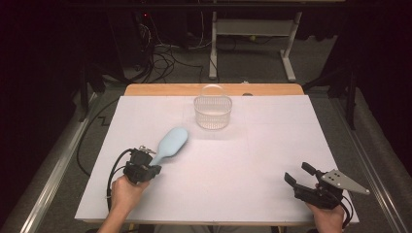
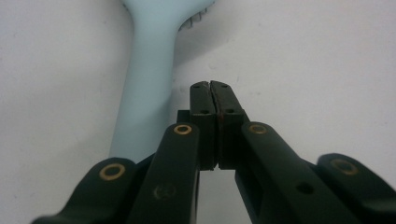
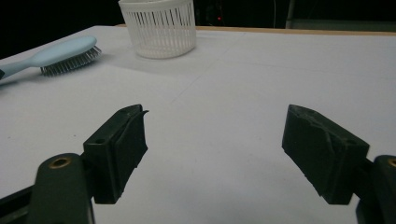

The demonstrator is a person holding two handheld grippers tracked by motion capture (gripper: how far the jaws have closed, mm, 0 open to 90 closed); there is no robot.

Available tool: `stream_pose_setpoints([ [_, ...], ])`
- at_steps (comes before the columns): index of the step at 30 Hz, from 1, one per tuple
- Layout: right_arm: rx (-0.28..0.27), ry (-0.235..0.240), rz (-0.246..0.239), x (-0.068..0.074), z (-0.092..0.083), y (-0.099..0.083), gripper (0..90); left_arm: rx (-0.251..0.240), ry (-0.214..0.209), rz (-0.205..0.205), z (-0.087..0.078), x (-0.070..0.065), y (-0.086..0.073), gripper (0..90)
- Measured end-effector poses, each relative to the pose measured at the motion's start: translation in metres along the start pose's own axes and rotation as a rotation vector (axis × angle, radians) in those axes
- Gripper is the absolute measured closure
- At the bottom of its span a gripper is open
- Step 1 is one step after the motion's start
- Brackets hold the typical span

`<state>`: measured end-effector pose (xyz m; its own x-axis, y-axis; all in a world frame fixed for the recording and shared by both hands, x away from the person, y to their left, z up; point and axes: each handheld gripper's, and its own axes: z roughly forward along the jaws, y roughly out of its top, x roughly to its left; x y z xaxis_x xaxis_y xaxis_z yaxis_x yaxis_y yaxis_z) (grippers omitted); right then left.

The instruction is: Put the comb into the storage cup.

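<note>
We've got the hairbrush (image 1: pixel 168 145) lying left of the table's (image 1: pixel 272 160) middle. Looks light, stiff, slick plastic, so we'd grab the handle. Left gripper (image 2: pixel 215 100) is pinched together beside it, right gripper (image 3: pixel 215 154) wide apart.

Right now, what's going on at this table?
A person holds a gripper in each hand. The left gripper is shut with nothing between its jaws, right beside the handle of the light blue plastic hairbrush, which lies bristles down on the white table. The right gripper is open. A white slotted plastic basket stands farther back.
</note>
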<state>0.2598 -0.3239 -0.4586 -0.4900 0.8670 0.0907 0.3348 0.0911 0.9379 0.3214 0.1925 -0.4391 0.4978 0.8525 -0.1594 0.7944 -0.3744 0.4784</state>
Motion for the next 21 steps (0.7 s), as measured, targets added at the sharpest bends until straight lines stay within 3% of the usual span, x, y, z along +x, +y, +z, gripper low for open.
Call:
stream_pose_setpoints([
  [3,0.001,0.000,-0.001,0.000,0.000,0.000,22.2,-0.020,-0.005,0.004,-0.003,-0.002,0.001,76.9],
  [12,0.003,-0.004,-0.008,0.000,0.000,0.000,22.2,-0.088,0.024,0.046,-0.012,-0.015,0.007,35.7],
  [18,0.003,-0.002,-0.009,0.000,0.000,0.000,22.2,-0.089,0.016,0.061,-0.011,-0.014,0.012,24.5],
  [21,0.004,-0.007,-0.011,0.000,0.000,0.000,22.3,-0.086,0.006,0.044,-0.009,-0.009,0.014,20.3],
])
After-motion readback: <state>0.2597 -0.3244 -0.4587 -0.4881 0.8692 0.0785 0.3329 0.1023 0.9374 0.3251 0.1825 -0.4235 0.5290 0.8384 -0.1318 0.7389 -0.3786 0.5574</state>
